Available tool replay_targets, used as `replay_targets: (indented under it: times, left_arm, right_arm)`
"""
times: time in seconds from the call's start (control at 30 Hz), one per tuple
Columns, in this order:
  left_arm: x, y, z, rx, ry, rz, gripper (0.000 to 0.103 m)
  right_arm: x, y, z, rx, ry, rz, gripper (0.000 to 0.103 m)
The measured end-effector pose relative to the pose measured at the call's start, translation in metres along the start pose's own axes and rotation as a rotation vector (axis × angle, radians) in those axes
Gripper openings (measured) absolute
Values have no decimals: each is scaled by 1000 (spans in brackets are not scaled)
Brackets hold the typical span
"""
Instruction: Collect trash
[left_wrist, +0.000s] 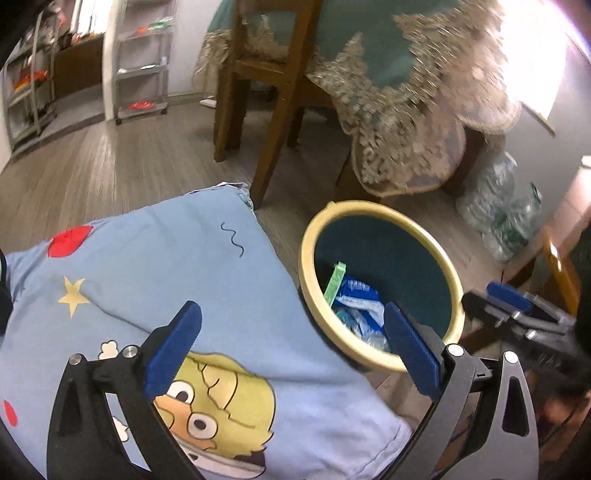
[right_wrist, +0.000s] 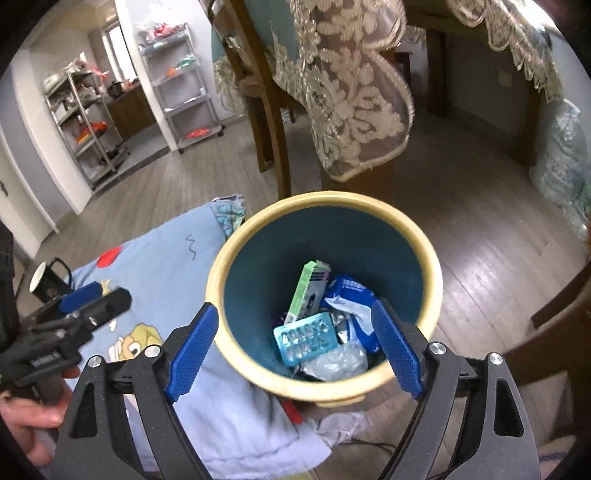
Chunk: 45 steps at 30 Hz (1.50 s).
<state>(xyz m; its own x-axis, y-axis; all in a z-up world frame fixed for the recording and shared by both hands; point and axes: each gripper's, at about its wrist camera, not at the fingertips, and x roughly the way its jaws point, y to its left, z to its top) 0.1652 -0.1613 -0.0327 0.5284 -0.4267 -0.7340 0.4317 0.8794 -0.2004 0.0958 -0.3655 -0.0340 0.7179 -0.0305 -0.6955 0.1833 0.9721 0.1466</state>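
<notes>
I see the trash lying in the bottom of the bin (right_wrist: 325, 291): a teal blister pack (right_wrist: 306, 342), a green box (right_wrist: 307, 291), a blue packet (right_wrist: 351, 291) and clear plastic (right_wrist: 338, 363). It sits between and just beyond my right gripper (right_wrist: 295, 349), whose jaws are spread wide and hold nothing. My left gripper (left_wrist: 291, 345), at nine o'clock from the bin, is also wide and empty, over the blue cartoon cloth (left_wrist: 147, 266). A black mug (right_wrist: 48, 282) stands on the cloth at nine o'clock.
</notes>
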Motion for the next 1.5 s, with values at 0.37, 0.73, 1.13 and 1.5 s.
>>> replay_targets:
  times: [0.37,0.73,1.13,1.5]
  left_arm:
    - [-41,-25,-13,76,-100,12,97]
    - [-55,-46,-30,67,-122,60,97]
    - [-63,-54,-36,100,-157,66,97]
    - [-64,-52,-35,92,-159,58,97]
  right_arm:
    - [-43,-10,-34,-54,-91,-30,91]
    - [-75,-15,-55,-51,-181,3,95]
    - [-79,-20,-59,-20,-187,10,96]
    - [-76,-19,-59,-22,-175,4,96]
